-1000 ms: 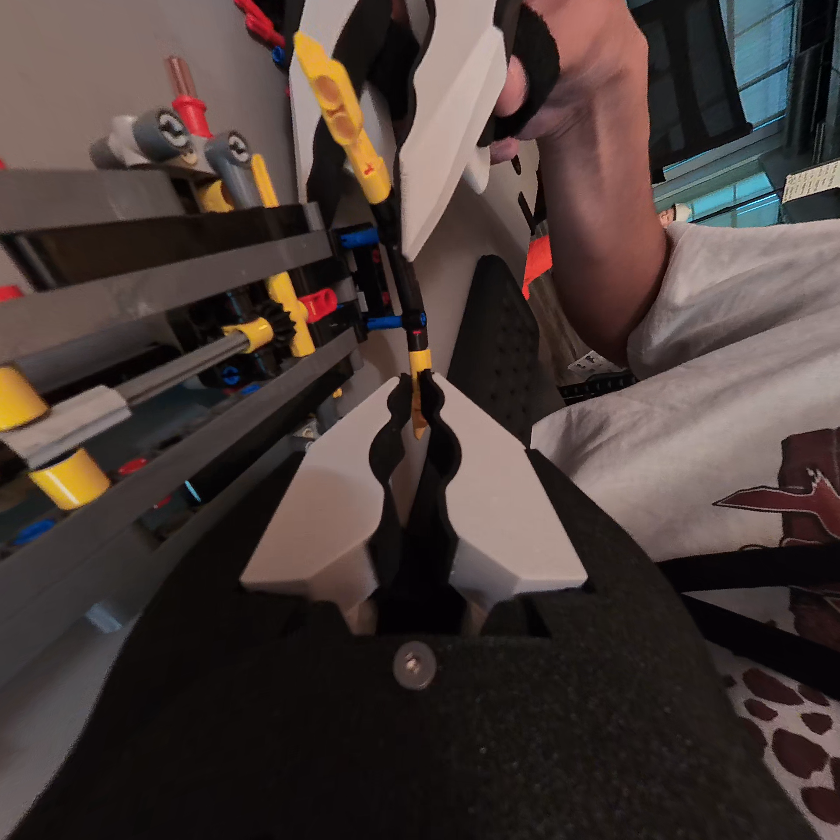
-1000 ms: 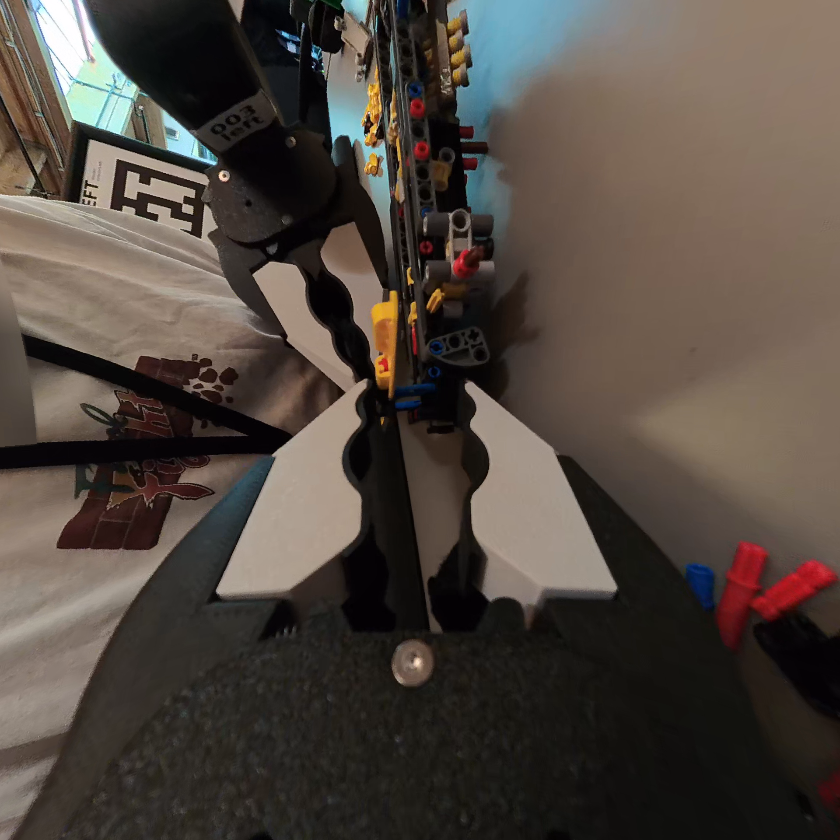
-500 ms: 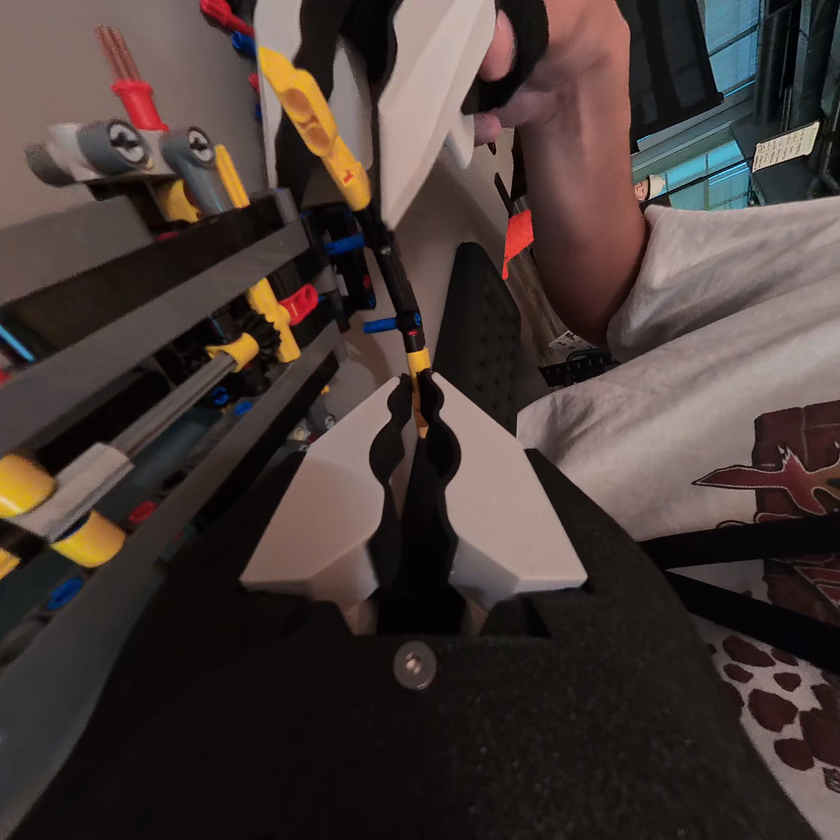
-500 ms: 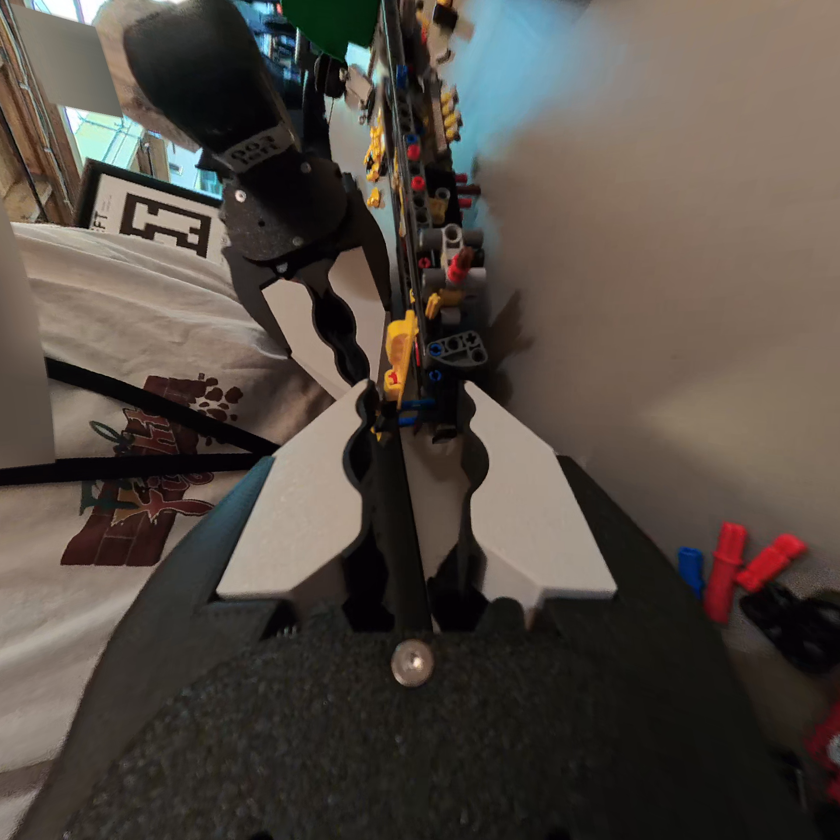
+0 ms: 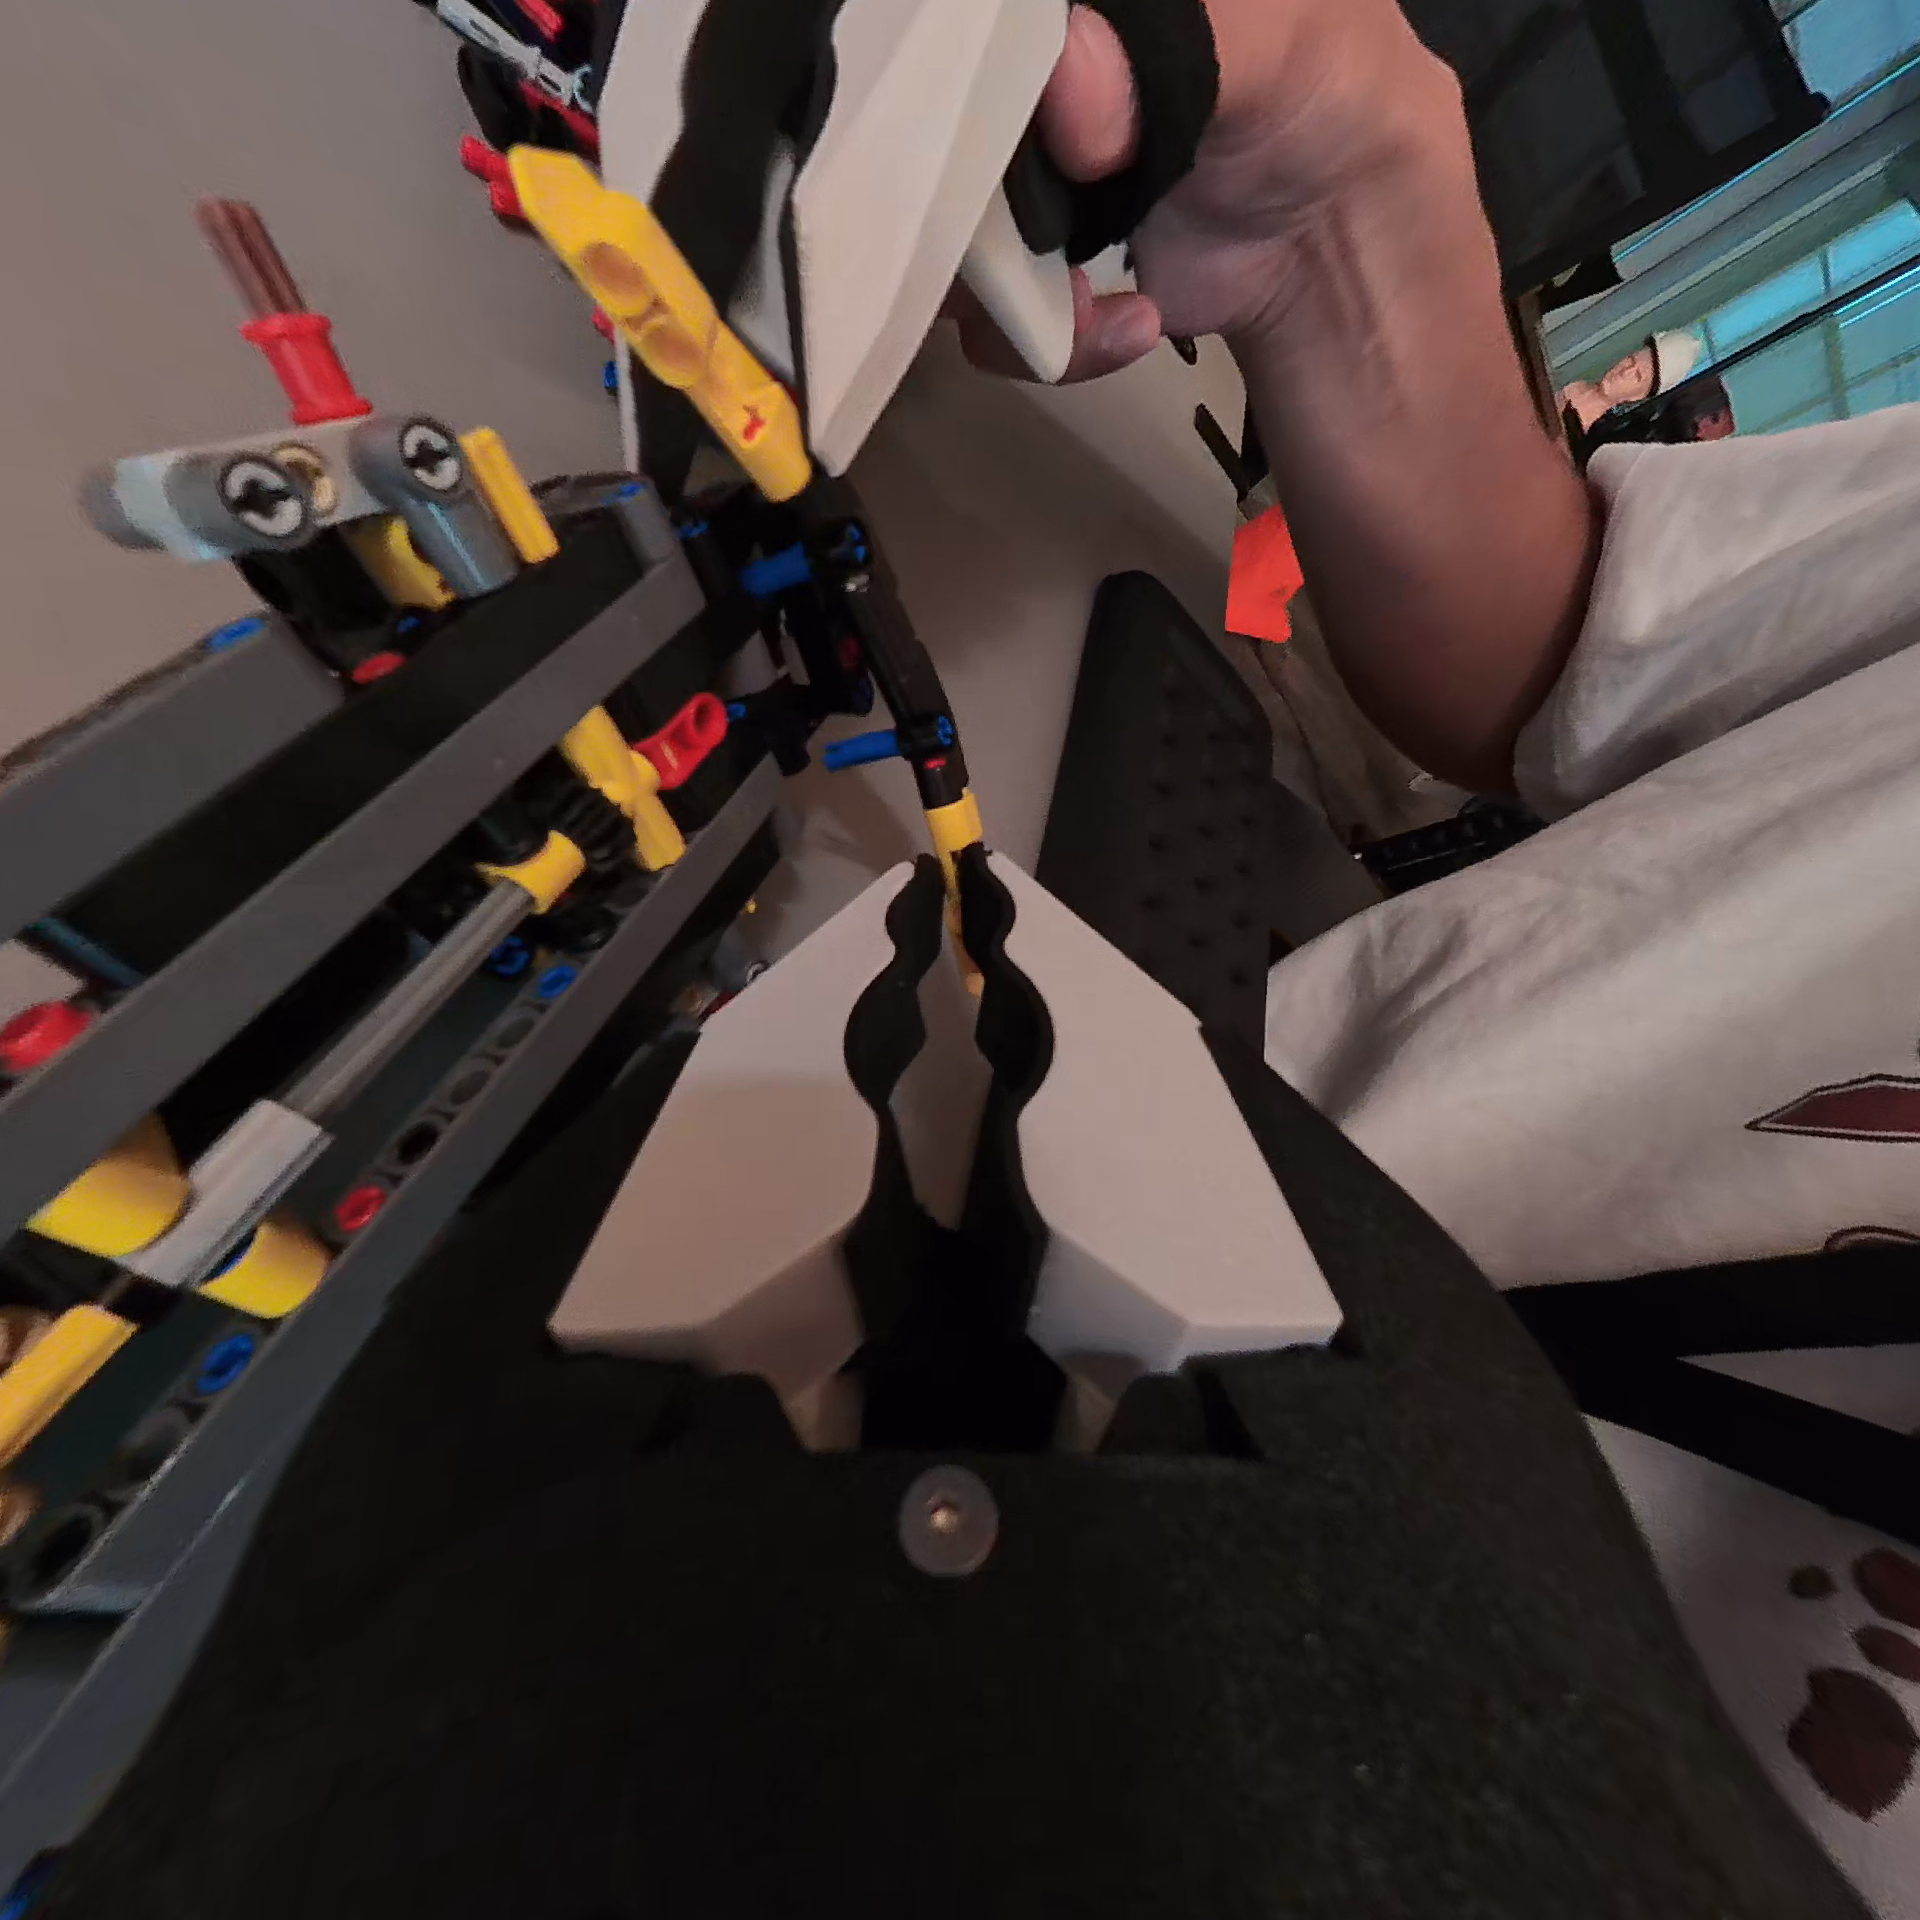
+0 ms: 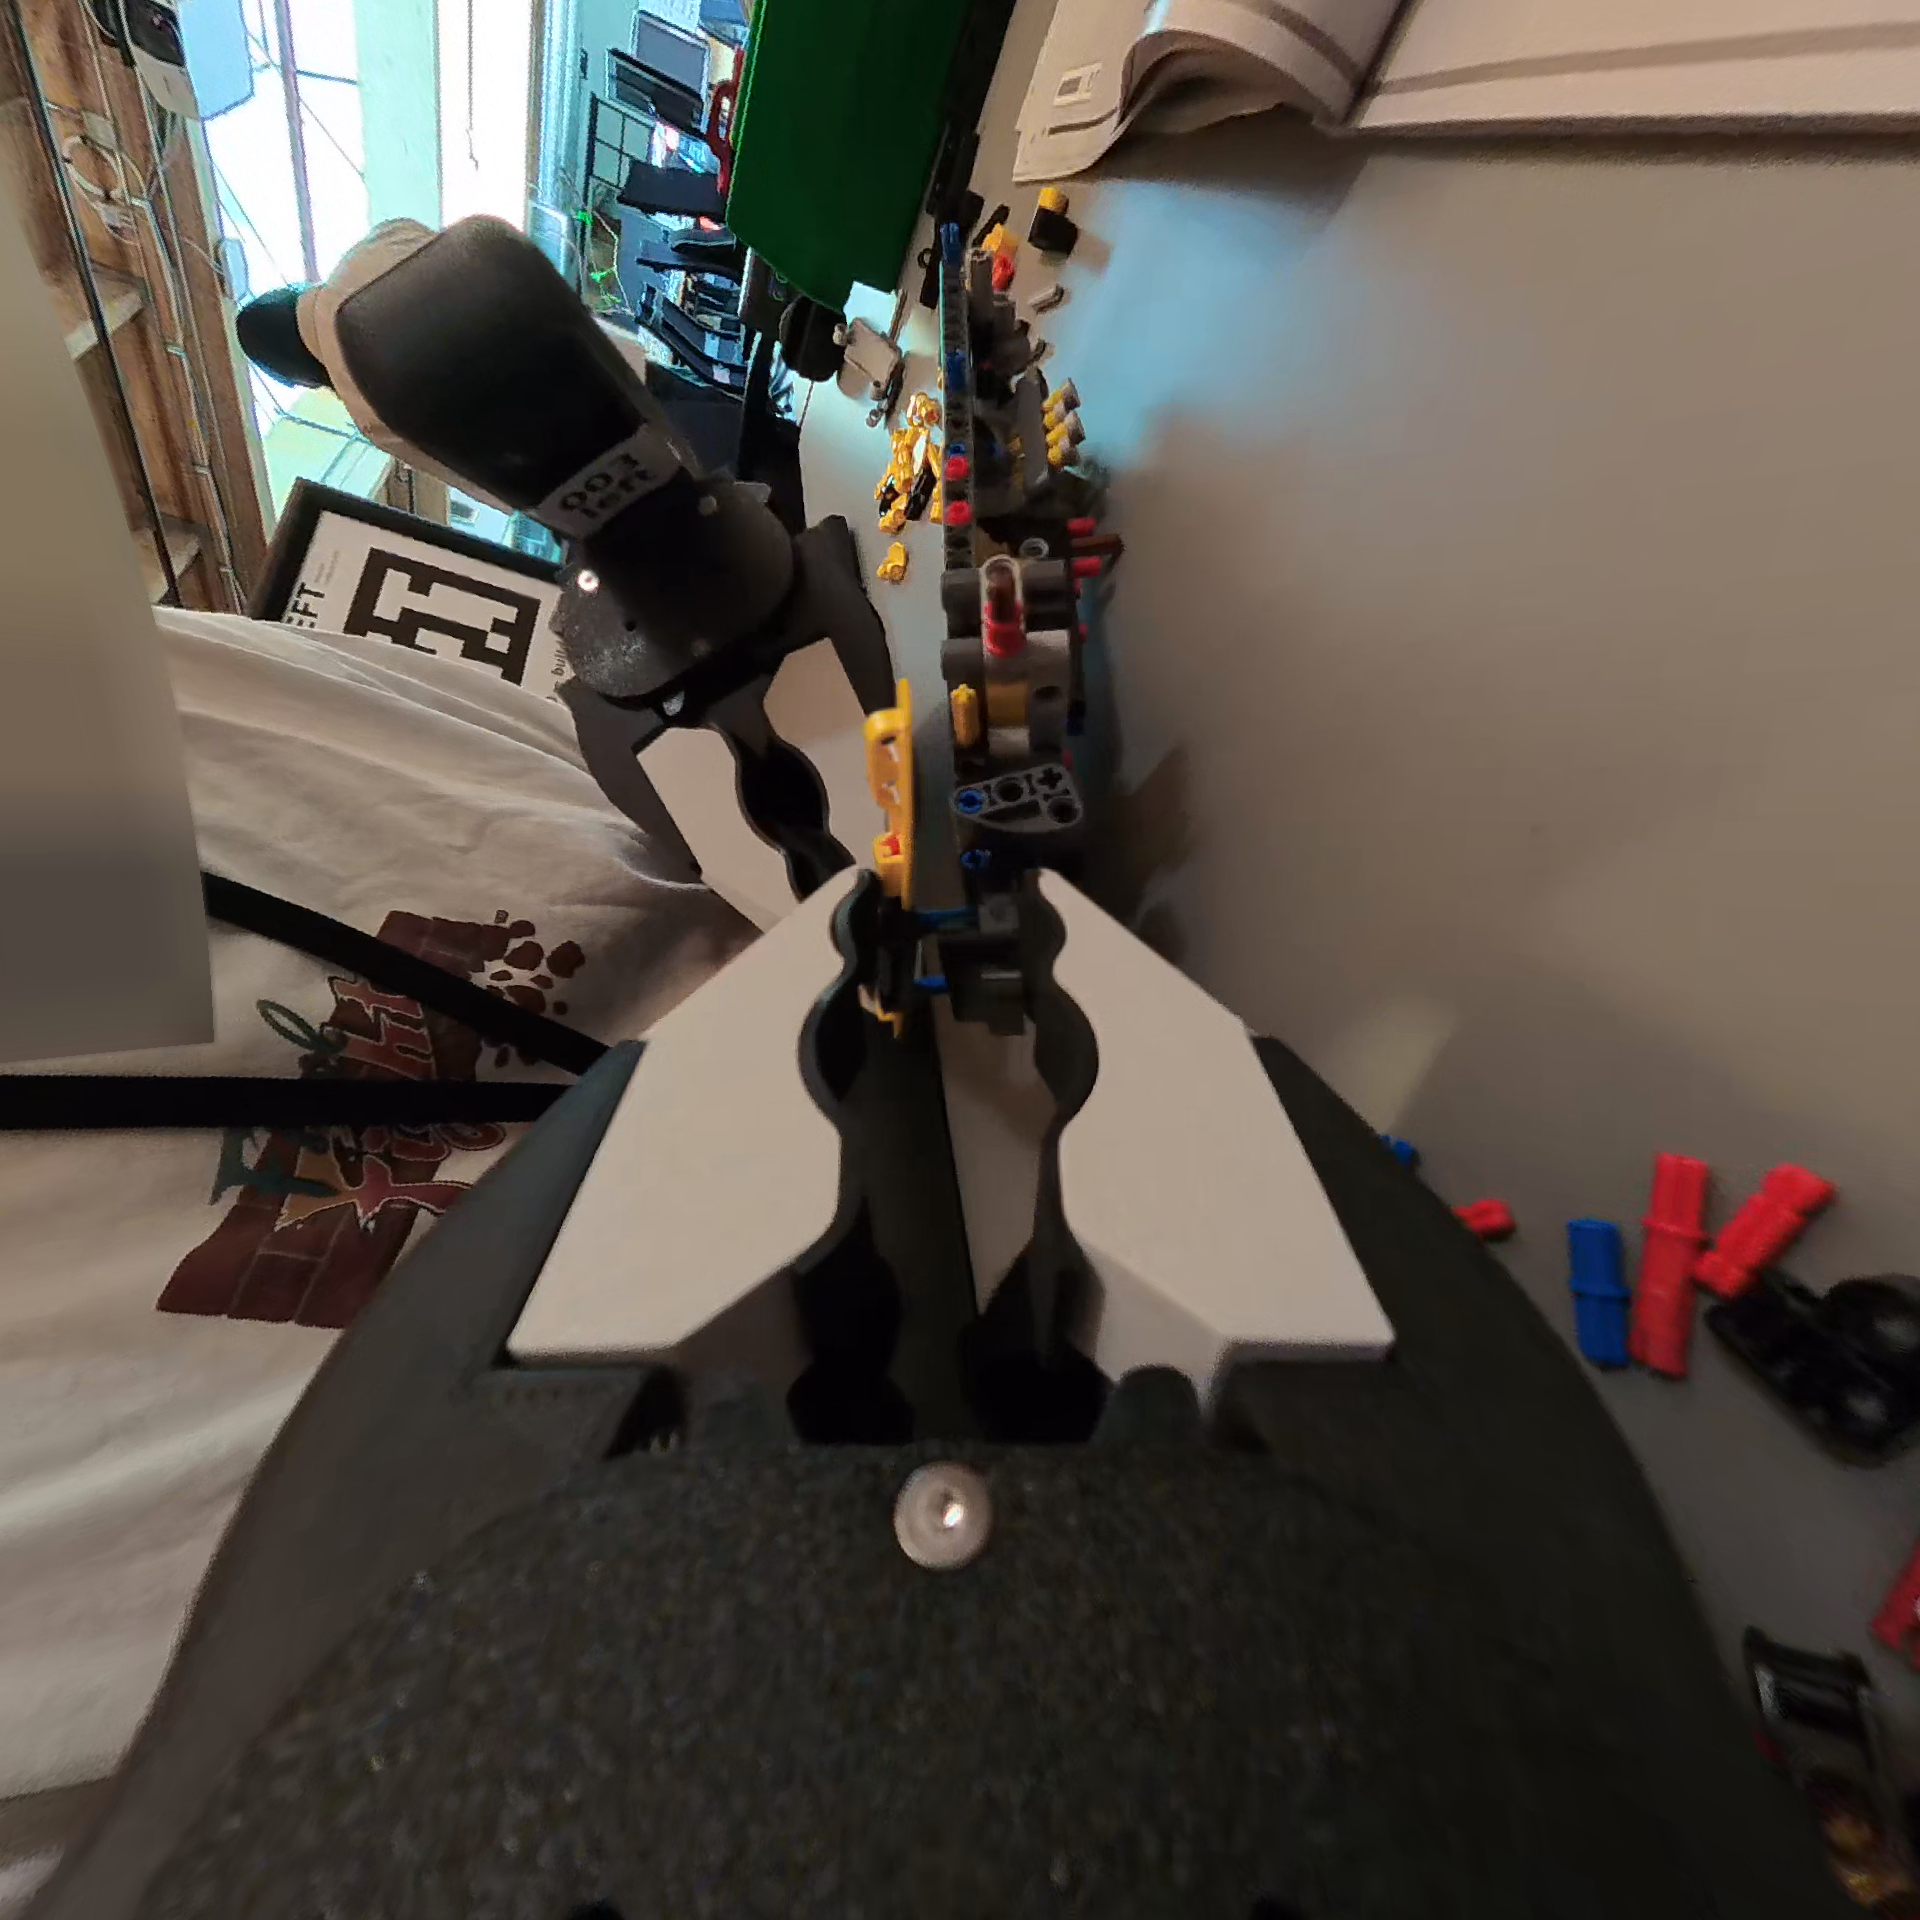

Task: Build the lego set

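The lego model [image 5: 364, 727], a long frame of grey beams with yellow, red and blue parts, runs from the left toward the middle of the left wrist view. A black link arm [image 5: 899, 665] with a yellow tip [image 5: 951, 826] hangs from its end. My left gripper [image 5: 951, 868] is shut on that yellow tip. My right gripper [image 5: 800, 447] comes in from the top, beside a yellow beam [image 5: 665, 312]. In the right wrist view my right gripper [image 6: 945, 904] is shut on the near end of the model [image 6: 1003, 665]. The yellow beam [image 6: 891, 769] and my left gripper [image 6: 826, 862] sit just to its left.
Loose red and blue pins [image 6: 1673, 1278] and black parts [image 6: 1829, 1361] lie on the grey table [image 6: 1455, 623] at the right. Small yellow pieces [image 6: 909, 468] lie beside the model's far end. An open booklet [image 6: 1351, 62] lies at the far edge. A person's white shirt [image 5: 1558, 987] is close by. Across from one pair of fingers to the other is roughly 7 cm.
Both grippers keep their hold. The model has swung and tilted in the left wrist view. The right wrist view has turned and now shows more of the table's far end.
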The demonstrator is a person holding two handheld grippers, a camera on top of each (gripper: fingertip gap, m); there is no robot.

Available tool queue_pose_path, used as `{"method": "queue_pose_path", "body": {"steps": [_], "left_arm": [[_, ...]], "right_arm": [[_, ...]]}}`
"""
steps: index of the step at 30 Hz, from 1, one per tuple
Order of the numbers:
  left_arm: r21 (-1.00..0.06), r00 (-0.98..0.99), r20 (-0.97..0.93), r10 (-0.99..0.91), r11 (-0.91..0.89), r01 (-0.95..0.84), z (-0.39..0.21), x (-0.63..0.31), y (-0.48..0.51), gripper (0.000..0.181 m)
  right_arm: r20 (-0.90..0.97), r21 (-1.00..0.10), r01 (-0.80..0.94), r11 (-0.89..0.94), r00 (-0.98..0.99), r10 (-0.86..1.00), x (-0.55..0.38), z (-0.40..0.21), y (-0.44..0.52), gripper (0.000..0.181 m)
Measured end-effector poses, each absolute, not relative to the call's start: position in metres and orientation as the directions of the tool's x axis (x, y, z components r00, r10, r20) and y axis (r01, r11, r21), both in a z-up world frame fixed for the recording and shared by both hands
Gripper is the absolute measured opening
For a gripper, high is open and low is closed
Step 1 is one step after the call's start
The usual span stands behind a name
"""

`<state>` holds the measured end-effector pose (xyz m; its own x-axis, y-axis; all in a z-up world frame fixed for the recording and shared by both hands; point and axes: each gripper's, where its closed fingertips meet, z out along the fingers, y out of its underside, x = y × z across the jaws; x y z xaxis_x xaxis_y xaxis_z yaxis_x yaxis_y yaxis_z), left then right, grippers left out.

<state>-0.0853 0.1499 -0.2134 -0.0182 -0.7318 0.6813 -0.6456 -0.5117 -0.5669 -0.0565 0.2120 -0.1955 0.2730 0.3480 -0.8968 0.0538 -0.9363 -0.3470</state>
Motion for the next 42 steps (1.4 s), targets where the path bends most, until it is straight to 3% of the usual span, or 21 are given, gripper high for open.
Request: {"method": "queue_pose_path", "body": {"steps": [7,12,14,19,25,29,31,34,39,42], "left_arm": [[-0.569,-0.013,0.679,-0.734,-0.515,-0.642,-0.215,-0.08,0.151,0.002],[-0.582,-0.02,0.667,-0.745,-0.504,-0.638,-0.212,-0.077,0.15,0.002],[-0.583,-0.019,0.667,-0.745,-0.506,-0.635,-0.212,-0.076,0.151,0.002],[-0.59,0.003,0.656,-0.754,-0.517,-0.62,-0.212,-0.074,0.157,0.002],[-0.721,-0.043,0.523,-0.851,-0.415,-0.556,-0.18,-0.086,0.181,0.022],[-0.818,-0.099,0.233,-0.967,-0.14,-0.558,-0.162,-0.097,0.22,0.034],[-0.798,-0.158,0.077,-0.984,0.034,-0.602,-0.164,-0.098,0.236,0.045],[-0.679,-0.26,-0.023,-0.965,0.207,-0.704,-0.184,-0.1,0.251,0.059],[-0.503,-0.384,0.075,-0.92,0.298,-0.812,-0.219,-0.112,0.255,0.075],[-0.466,-0.384,0.113,-0.917,0.292,-0.835,-0.228,-0.114,0.258,0.086]], "right_arm": [[-0.88,-0.418,0.008,-0.909,0.246,0.407,-0.052,-0.182,0.215,0.008],[-0.893,-0.407,0.011,-0.914,0.206,0.4,-0.055,-0.178,0.211,0.018],[-0.885,-0.413,0.038,-0.91,0.217,0.411,-0.058,-0.181,0.208,0.006],[-0.886,-0.407,0.022,-0.913,0.234,0.401,-0.055,-0.182,0.214,0.006],[-0.927,-0.337,0.005,-0.942,0.173,0.333,-0.042,-0.175,0.222,0.006],[-0.949,-0.294,0.025,-0.955,0.112,0.295,-0.039,-0.172,0.23,0.006],[-0.959,-0.269,0.035,-0.962,0.087,0.271,-0.039,-0.173,0.233,0.006],[-0.969,-0.226,0.059,-0.972,0.088,0.23,-0.042,-0.181,0.233,0.006],[-0.971,-0.176,0.088,-0.98,0.15,0.188,-0.041,-0.198,0.234,0.007],[-0.964,-0.181,0.097,-0.979,0.18,0.197,-0.04,-0.202,0.235,0.007]]}}
